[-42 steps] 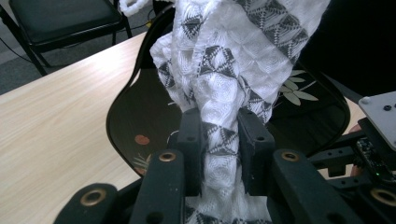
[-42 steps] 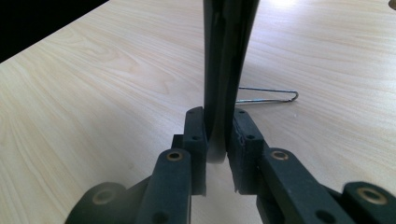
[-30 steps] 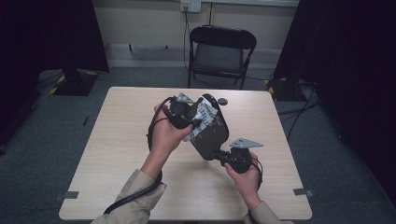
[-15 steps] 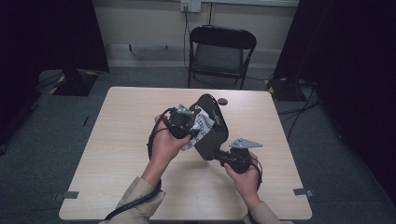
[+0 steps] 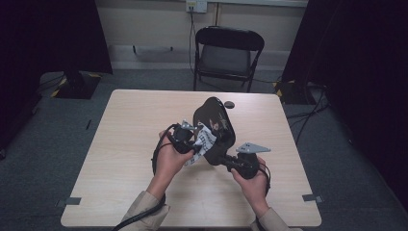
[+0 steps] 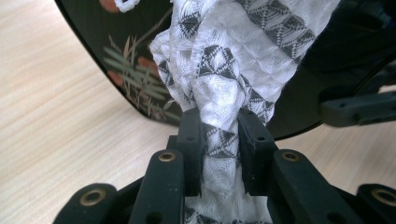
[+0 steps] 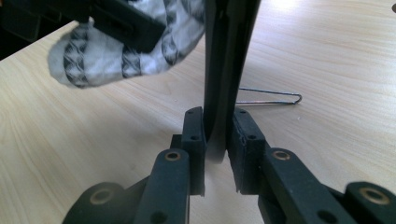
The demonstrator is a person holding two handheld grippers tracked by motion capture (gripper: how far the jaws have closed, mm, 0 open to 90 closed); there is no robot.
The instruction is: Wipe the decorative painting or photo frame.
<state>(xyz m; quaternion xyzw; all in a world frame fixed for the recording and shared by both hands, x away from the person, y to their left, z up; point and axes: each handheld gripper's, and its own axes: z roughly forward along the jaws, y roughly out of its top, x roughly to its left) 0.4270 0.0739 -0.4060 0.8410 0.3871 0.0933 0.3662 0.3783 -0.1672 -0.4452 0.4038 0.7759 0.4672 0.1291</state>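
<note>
Each hand carries a matt black plastic two-jaw gripper. The left gripper (image 5: 185,139) trails a black cable (image 5: 156,159) that loops past the wrist and runs along the forearm. The right gripper (image 5: 231,161) bears a grey three-cornered plate (image 5: 252,147) on top. Seen close, each has 2 flat, blocky black fingers (image 6: 254,140) dotted with small dark screw holes, mounted on rounded link arms (image 7: 170,182) with brass-coloured ringed pivots. Both forearms wear light beige sleeves (image 5: 144,207).

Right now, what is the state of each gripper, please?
Left gripper: closed on the patterned cloth.
Right gripper: closed on the rim of the black plate.
</note>
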